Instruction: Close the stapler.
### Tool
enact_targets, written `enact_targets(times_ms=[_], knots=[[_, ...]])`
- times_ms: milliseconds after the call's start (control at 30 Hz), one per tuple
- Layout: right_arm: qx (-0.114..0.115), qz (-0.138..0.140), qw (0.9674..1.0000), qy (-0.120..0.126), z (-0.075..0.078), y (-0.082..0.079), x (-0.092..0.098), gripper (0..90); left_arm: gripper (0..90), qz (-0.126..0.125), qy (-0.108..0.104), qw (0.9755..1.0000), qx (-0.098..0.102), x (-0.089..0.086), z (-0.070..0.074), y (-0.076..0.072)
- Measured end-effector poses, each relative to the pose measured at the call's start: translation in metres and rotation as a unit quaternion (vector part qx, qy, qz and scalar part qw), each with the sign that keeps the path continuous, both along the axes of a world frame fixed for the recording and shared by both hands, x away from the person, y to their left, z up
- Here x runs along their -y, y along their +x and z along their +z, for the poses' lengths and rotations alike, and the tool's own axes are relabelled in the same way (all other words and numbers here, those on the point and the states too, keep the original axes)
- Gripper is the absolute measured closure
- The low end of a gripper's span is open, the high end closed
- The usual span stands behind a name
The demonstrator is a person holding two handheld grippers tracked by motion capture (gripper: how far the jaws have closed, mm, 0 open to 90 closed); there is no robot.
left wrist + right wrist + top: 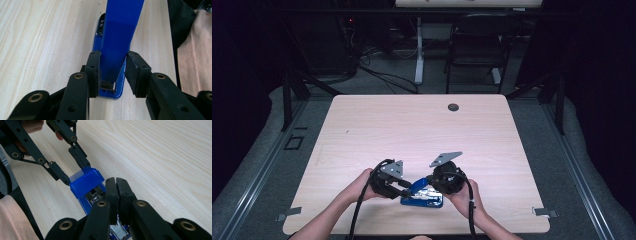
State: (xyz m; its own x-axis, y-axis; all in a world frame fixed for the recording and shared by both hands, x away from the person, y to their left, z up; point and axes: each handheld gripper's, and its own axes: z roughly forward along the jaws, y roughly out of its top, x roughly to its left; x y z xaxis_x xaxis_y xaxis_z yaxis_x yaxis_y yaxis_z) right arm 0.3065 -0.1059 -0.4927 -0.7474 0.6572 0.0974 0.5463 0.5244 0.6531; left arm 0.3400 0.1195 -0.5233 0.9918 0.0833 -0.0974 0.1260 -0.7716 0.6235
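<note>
Blue stapler (422,199) lies on the wooden surface (412,130) near its front edge, between the two hands, base flat, blue top arm (120,32) swung up off the base so the metal staple channel (96,195) is exposed. No brand, label or writing readable on it. Left tool (113,68) has its pads clamped on the sides of the raised top arm, holding it up; in the right tool view those same jaws grip the lifted blue cover from the far side. Right tool (116,185) has its jaws pressed together with nothing between them, tips just over the open staple channel, right beside the raised cover; contact with the metal can't be told. In the high view left tool (404,184) and right tool (428,183) meet over the stapler, one hand behind each. Black chair (477,45) and a white table leg (419,50) stand on the floor beyond the surface.
</note>
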Motion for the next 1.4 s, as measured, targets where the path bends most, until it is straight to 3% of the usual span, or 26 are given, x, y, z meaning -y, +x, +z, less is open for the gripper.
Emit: enact_targets(times_ms=[233,267,333,400,533,600,700,800,900,933,1000,1200,1400], knots=[[0.008,-0.013,0.9999,-0.005,0.004,0.002,0.008,88.8,66.8,0.001,0.006,1.0,-0.003,0.002,-0.002,0.0],[0.008,-0.015,0.9998,-0.002,0.005,0.002,0.01,89.0,69.0,-0.005,0.006,0.9999,-0.009,0.002,-0.002,0.001],[0.014,-0.021,0.9997,-0.001,0.007,0.002,0.014,88.8,75.6,0.008,0.011,0.9999,0.004,0.004,-0.005,-0.001],[0.013,-0.024,0.9996,0.002,0.008,0.002,0.015,88.9,75.9,0.012,0.014,0.9998,-0.001,0.004,-0.006,0.001],[0.004,-0.012,0.9999,-0.008,0.005,0.002,0.013,88.9,74.5,0.025,0.03,0.9992,-0.002,0.002,-0.007,0.004],[0.003,-0.006,0.9998,-0.017,0.005,0.001,0.012,88.8,73.0,0.027,0.022,0.9994,-0.008,0.002,-0.009,0.004],[0.002,-0.002,0.9998,-0.018,0.005,-0.002,0.009,89.0,70.9,0.031,0.033,0.999,-0.004,0.001,-0.008,0.005],[-0.002,0.008,0.9996,-0.029,0.003,-0.004,0.007,89.1,65.5,0.041,0.035,0.9986,-0.004,-0.001,-0.009,0.007],[-0.01,0.013,0.9991,-0.039,0.0,-0.006,0.007,89.1,50.6,0.05,0.038,0.998,-0.004,-0.003,-0.008,0.008],[-0.013,0.02,0.9978,-0.063,-0.007,-0.008,0.007,89.1,45.3,0.058,0.038,0.9976,-0.006,-0.004,-0.008,0.009],[-0.026,0.02,0.9972,-0.067,-0.012,-0.008,0.008,89.4,40.0,0.071,0.038,0.9967,-0.003,-0.007,-0.007,0.01],[-0.034,0.019,0.997,-0.067,-0.013,-0.005,0.01,90.0,26.0,0.111,0.032,0.9932,0.009,-0.015,-0.003,0.011],[-0.043,0.018,0.9965,-0.07,-0.019,-0.002,0.011,90.0,17.7,0.137,0.025,0.9901,0.018,-0.025,0.002,0.014]])
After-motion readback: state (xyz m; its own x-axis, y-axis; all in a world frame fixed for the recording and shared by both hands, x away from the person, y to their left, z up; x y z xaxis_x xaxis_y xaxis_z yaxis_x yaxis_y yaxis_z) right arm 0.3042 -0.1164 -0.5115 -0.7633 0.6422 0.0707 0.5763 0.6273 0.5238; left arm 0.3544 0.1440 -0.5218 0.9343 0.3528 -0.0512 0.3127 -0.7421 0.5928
